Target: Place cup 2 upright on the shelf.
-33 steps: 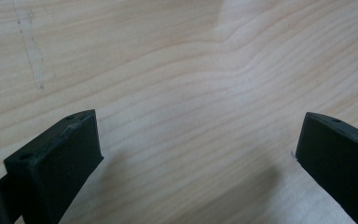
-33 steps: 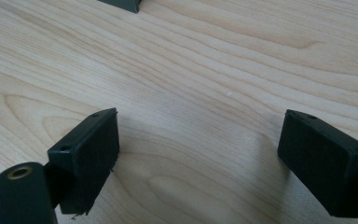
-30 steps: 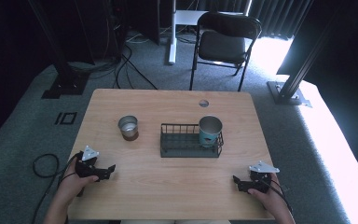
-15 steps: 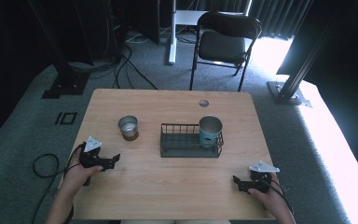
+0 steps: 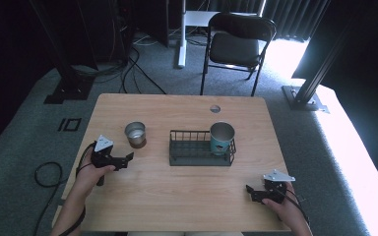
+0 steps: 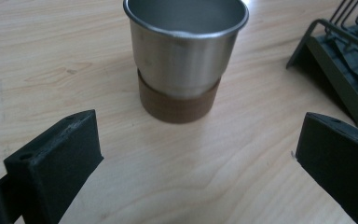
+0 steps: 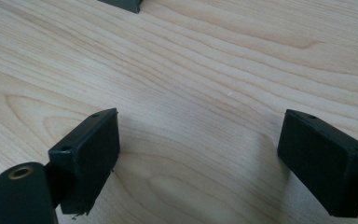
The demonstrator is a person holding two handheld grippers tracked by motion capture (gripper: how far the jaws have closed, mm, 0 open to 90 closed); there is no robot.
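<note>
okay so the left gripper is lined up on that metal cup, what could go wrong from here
The steel cup stands upright just ahead of the left gripper, whose fingers are open but short of it; pushing in off-centre could knock it over. The wire rack sits close beside it, so a wide finger might catch the rack's corner. The cup's smooth wall may slip in a light grip.

The high view looks forward and down from above the person's side, taking in the whole wooden table (image 5: 177, 191), the floor and a chair (image 5: 236, 44) beyond; the left gripper view sits low and close over the tabletop, facing a steel cup (image 6: 184, 56) with the wire rack (image 6: 342, 70) at its right edge; the right gripper view looks steeply down at bare wood from close range; cup (image 5: 136, 133) and rack (image 5: 202, 147) are common to the high and left gripper views.
</note>
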